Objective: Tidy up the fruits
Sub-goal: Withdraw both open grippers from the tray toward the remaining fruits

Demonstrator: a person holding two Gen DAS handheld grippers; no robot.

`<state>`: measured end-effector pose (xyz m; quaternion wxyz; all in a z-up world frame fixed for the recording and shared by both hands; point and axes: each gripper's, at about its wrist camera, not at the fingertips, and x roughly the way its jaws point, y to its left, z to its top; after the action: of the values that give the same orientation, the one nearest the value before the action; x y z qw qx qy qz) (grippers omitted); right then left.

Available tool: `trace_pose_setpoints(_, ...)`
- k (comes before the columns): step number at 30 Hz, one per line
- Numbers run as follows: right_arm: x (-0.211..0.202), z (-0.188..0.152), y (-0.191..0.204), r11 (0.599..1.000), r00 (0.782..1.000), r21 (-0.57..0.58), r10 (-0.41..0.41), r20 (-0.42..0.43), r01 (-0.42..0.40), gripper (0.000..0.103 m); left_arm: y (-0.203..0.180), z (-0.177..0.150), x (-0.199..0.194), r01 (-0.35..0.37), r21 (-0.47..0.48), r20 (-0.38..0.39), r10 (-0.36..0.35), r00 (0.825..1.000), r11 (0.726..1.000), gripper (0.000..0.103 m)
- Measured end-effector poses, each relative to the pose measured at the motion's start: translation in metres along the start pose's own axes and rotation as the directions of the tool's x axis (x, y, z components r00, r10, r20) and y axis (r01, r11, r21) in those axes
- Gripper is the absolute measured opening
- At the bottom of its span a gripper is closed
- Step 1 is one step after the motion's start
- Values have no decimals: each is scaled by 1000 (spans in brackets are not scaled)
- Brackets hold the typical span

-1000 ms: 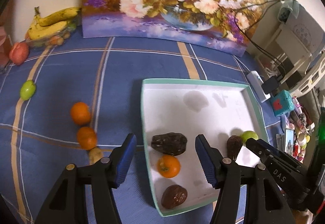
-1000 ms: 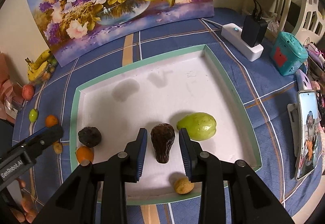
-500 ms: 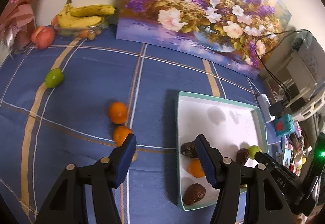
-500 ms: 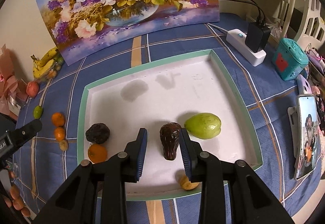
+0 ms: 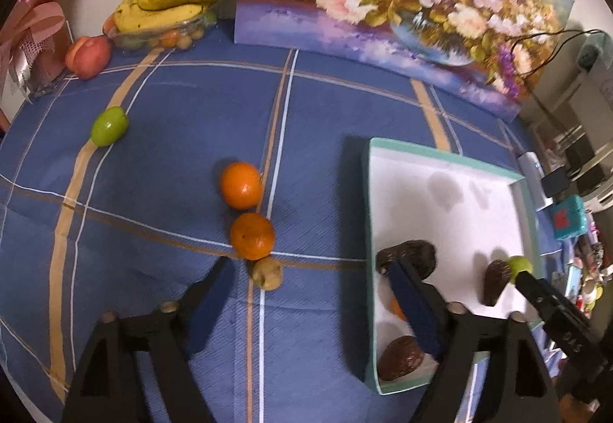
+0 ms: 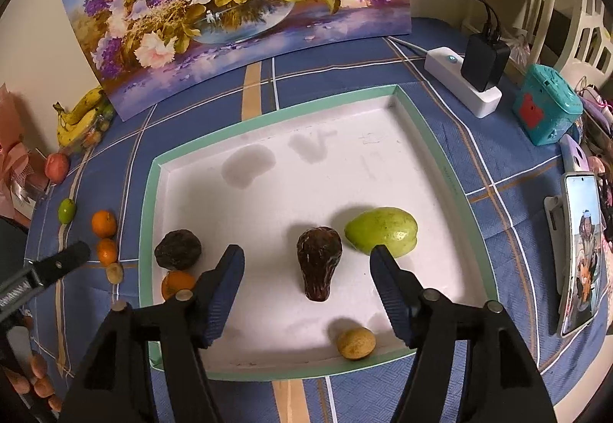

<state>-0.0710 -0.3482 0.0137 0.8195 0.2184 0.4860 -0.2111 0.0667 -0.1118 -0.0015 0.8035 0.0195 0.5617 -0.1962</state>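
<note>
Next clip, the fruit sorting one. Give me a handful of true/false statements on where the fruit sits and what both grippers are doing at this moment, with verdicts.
1. The right gripper is shut on the dark brown wrinkled pear-shaped fruit. False: its jaws stand open on either side of it, not touching.
2. The large pale green fruit lies inside the white tray with the mint-green rim. True.
3. Both round oranges on the blue checked tablecloth are inside the tray. False: they lie on the cloth left of it.
4. The left gripper holds nothing. True: its jaws are open.
5. The yellow bananas rest in the tray. False: they sit at the table's far corner.
</note>
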Motion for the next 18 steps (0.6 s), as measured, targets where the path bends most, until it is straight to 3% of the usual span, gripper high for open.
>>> trace_pose_setpoints(5, 3, -1, 0, 1000, 1000, -7, -14, -9, 13, 75, 1, -2, 5, -10, 3, -8, 10, 1000, 1000, 100)
trace_pose_setpoints(9, 3, -1, -2, 1000, 1000, 5, -15, 6, 15, 92, 0, -3, 5, -14, 4, -2, 14, 1000, 1000, 103)
trace_pose_setpoints(18, -3, 0, 0, 1000, 997, 0, -16, 69, 16, 92, 7, 1, -1, -11, -23, 36, 12, 999, 1000, 103)
